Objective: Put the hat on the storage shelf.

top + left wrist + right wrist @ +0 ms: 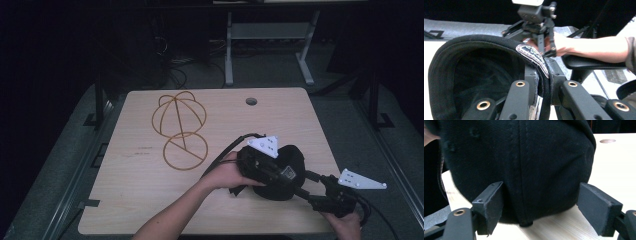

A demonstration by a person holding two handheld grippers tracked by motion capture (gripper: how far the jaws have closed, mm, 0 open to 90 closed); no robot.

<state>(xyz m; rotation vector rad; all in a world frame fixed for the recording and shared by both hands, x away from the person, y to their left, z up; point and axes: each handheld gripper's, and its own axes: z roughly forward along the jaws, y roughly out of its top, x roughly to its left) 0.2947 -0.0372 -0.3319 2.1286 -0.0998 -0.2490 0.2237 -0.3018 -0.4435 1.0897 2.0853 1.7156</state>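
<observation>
Two grippers work on one black cap [287,172], which sits near the right edge of the table [145,200]. The left gripper [541,86] has its jaws closed tight on the cap's rim. The right gripper [540,206] has jaws wide apart around the crown, pads not pressing. The step seems to be lifting the cap toward the wire stand [181,131] at far left. Next, the right jaws probably must close or withdraw. The visor is hard to make out.
</observation>
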